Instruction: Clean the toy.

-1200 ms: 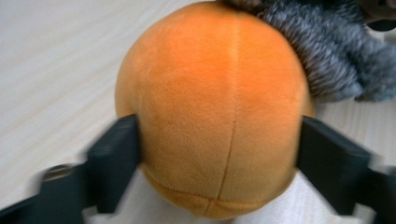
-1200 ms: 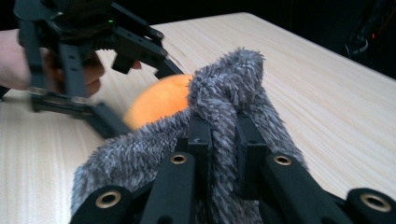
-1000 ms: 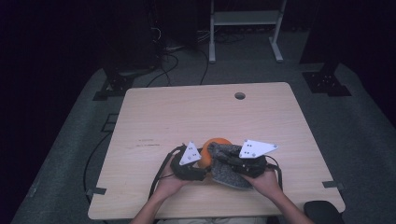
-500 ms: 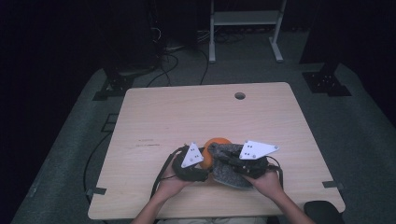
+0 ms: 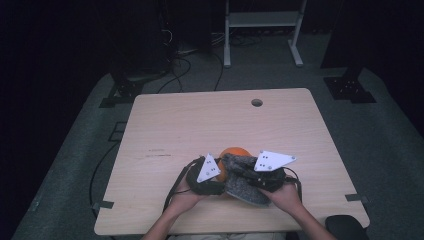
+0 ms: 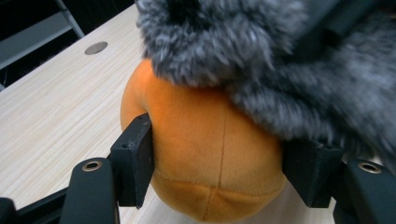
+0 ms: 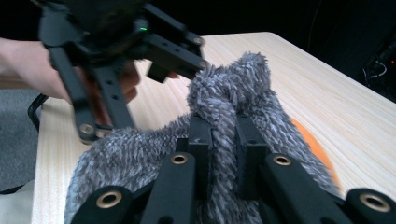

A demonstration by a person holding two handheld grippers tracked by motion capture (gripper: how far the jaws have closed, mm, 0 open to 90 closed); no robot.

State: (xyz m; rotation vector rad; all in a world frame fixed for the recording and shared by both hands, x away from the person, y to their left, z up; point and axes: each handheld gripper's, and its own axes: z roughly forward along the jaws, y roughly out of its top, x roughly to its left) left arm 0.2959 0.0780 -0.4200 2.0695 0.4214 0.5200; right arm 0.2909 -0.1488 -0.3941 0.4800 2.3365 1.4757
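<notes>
Plush orange ball [image 6: 205,154] sits on the light wooden tabletop [image 5: 200,120] near its near edge, between the person's two hands. Left claw [image 6: 217,163] is clamped on the ball, one black jaw pressed into each side of it. Grey fuzzy cloth [image 7: 233,93] lies draped over the ball's top and right side, spilling down toward the near edge. Right claw [image 7: 219,140] is pinched together on a raised fold of that cloth, lifting it into a peak. A round hole [image 5: 257,102] shows in the tabletop's far side.
</notes>
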